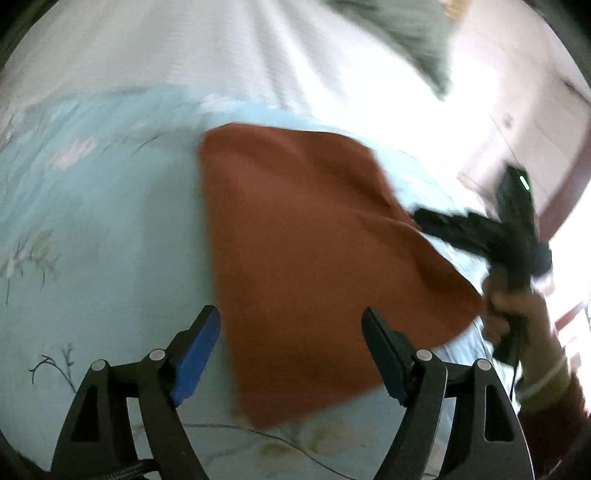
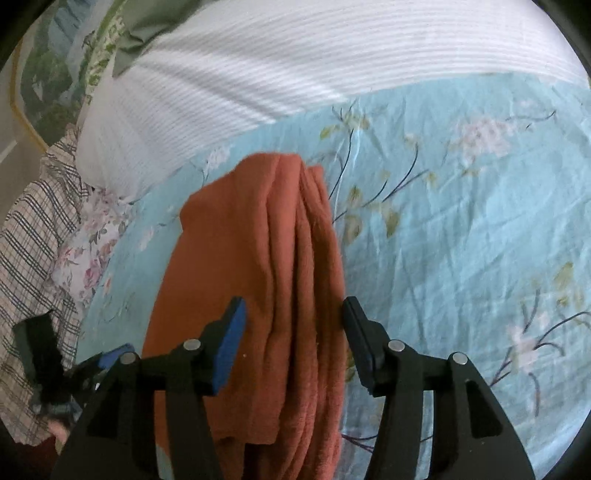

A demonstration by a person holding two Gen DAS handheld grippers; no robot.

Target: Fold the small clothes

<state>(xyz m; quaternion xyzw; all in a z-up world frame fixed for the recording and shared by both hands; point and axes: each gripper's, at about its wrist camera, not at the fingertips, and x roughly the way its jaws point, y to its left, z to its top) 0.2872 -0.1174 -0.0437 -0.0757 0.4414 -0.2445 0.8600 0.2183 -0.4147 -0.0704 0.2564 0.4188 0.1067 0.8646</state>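
A rust-orange cloth (image 1: pixel 310 258) lies folded on the light blue floral bedsheet (image 1: pixel 110 229). In the right wrist view the cloth (image 2: pixel 258 295) shows several stacked layers along its right edge. My left gripper (image 1: pixel 291 354) is open and empty, hovering over the cloth's near edge. My right gripper (image 2: pixel 293 339) is open, its jaws either side of the cloth's layered edge, not closed on it. The right gripper also shows in the left wrist view (image 1: pixel 480 229), at the cloth's right side. The left gripper shows in the right wrist view (image 2: pixel 92 365) at lower left.
A white ribbed blanket (image 2: pixel 295 62) lies across the far side of the bed. A plaid garment (image 2: pixel 33 240) and a floral cloth (image 2: pixel 85 258) lie at the left. A grey-green cloth (image 1: pixel 406 33) lies at the far right of the left wrist view.
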